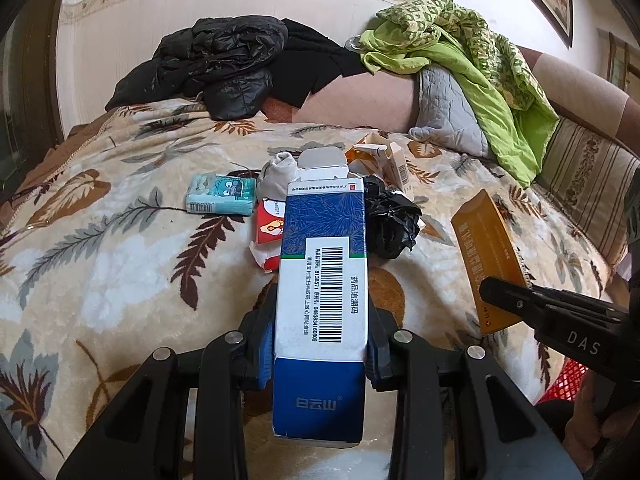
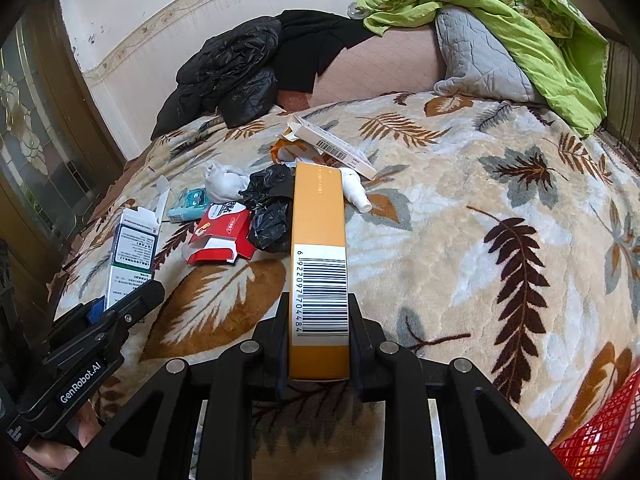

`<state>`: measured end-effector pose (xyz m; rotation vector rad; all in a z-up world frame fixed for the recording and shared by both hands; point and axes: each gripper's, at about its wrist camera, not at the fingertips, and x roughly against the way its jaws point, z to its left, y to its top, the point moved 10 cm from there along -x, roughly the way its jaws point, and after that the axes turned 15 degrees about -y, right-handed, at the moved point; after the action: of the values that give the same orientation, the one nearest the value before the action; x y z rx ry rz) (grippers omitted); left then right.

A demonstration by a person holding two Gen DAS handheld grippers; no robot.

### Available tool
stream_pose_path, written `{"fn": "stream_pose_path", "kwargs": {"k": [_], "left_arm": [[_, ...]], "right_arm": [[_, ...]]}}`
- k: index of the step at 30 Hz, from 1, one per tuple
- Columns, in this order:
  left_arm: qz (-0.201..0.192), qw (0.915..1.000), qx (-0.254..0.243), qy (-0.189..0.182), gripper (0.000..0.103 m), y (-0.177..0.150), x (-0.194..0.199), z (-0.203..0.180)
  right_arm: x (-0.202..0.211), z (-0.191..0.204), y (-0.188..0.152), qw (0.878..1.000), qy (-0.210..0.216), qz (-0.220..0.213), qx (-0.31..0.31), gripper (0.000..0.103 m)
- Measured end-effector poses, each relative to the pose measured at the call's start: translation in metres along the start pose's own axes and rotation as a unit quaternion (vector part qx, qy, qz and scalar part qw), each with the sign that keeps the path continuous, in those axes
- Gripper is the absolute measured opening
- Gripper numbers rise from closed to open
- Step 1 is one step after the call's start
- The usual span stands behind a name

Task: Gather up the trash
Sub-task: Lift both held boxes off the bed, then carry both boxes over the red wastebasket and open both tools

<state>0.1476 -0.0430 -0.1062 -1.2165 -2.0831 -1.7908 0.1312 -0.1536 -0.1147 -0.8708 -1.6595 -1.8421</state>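
- Left wrist view: my left gripper [image 1: 320, 344] is clamped on a blue and white medicine box [image 1: 322, 280], jaws pressed on its two long sides, its torn-open flap pointing away from me over the bed.
- Beyond the box, near the middle of the leaf-patterned blanket [image 1: 120, 240], the rest of the litter lies together: a teal tissue pack [image 1: 221, 199], a red carton [image 1: 269, 232], a crumpled black bag [image 1: 390, 220], a white wad [image 1: 278, 174] and torn orange and white cartons [image 1: 384, 160].
- Towards the blanket's right edge my right gripper [image 1: 516, 300] comes in holding an orange box [image 1: 490, 256].
- Right wrist view: my right gripper [image 2: 320, 344] is nearly fully closed on the narrow orange box [image 2: 319, 264], barcode face up, gripped by its thin sides.
- A white spray bottle [image 2: 356, 192] lies just beside the box's far end, and my left gripper [image 2: 116, 308] with the blue and white medicine box [image 2: 132, 252] sits by the blanket's left edge.
- A red mesh basket [image 2: 600, 428] shows at the lower right corner, off the blanket's near edge.
- My judgement: both hands are loaded, so the pick-up step is done for these two pieces; next I should carry them to the red basket, probably the bin, and release above it, then return for the pile.
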Motion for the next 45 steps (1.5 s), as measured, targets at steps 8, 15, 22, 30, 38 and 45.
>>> {"fn": "stream_pose_path", "kwargs": {"k": [8, 15, 22, 30, 38, 45], "left_arm": [[-0.001, 0.9998, -0.013, 0.017, 0.033, 0.001, 0.000, 0.000], [-0.003, 0.9997, -0.016, 0.019, 0.033, 0.001, 0.001, 0.000], [-0.003, 0.9997, -0.017, 0.018, 0.033, 0.002, 0.002, 0.000], [-0.003, 0.9996, -0.018, 0.020, 0.033, 0.002, 0.002, 0.000], [-0.005, 0.9997, -0.020, 0.014, 0.033, 0.002, 0.003, -0.002], [0.002, 0.9977, -0.059, -0.033, 0.033, 0.004, 0.006, -0.034]], "right_arm": [[0.001, 0.000, 0.000, 1.000, -0.003, -0.002, 0.001, 0.025], [0.001, 0.000, 0.000, 1.000, -0.005, -0.002, 0.001, 0.025], [0.000, -0.001, 0.000, 1.000, -0.007, -0.001, 0.002, 0.025], [0.001, -0.003, 0.001, 1.000, -0.009, -0.003, 0.001, 0.025], [0.005, -0.004, 0.000, 1.000, -0.013, -0.007, -0.005, 0.025], [0.025, -0.029, -0.009, 0.999, 0.011, 0.011, -0.051, 0.025]]}}
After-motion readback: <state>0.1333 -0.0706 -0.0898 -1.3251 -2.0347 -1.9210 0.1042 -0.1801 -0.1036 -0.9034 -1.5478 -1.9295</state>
